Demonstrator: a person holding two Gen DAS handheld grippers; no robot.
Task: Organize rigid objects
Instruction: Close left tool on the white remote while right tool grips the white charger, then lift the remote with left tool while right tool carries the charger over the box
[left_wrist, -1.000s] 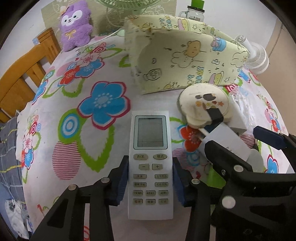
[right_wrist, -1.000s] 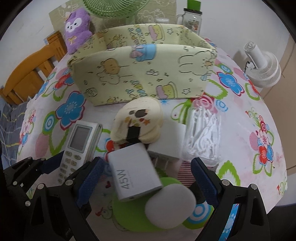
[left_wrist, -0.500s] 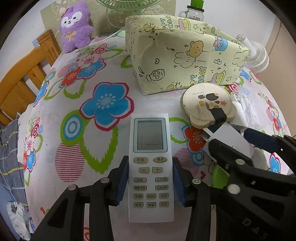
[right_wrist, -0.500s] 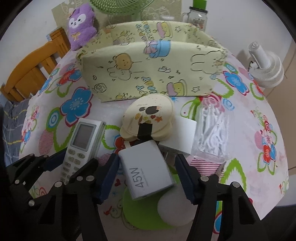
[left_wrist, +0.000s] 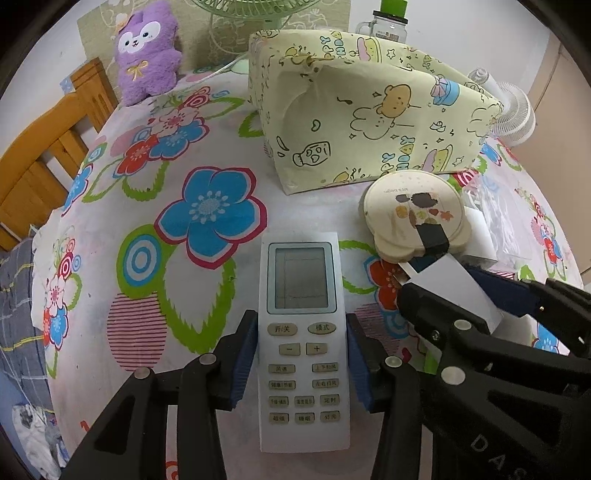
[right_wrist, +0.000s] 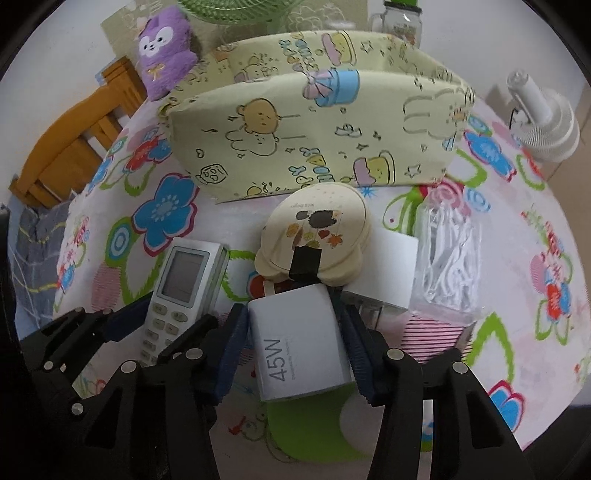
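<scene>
My left gripper (left_wrist: 301, 360) is shut on a white air-conditioner remote (left_wrist: 301, 328), its blue pads against both long sides; the remote also shows in the right wrist view (right_wrist: 181, 288). My right gripper (right_wrist: 295, 350) is shut on a white 45W charger block (right_wrist: 299, 343), which also shows in the left wrist view (left_wrist: 454, 288). A yellow cartoon-print fabric storage box (right_wrist: 310, 129) stands open behind them. A cream bear-shaped case (right_wrist: 317, 240) with a black strap lies just beyond the charger.
A second white block (right_wrist: 388, 273) and a clear box of white picks (right_wrist: 447, 258) lie right of the charger. A green pad (right_wrist: 314, 432) lies under it. A purple plush (left_wrist: 147, 51), a glass jar (left_wrist: 391, 22), a white fan (right_wrist: 543, 122) and a wooden chair (left_wrist: 44, 155) ring the floral tablecloth.
My right gripper went from wide open to closed on the 45W charger. Both views have drawn back slightly from the fabric box. My left gripper keeps its hold on the remote.
</scene>
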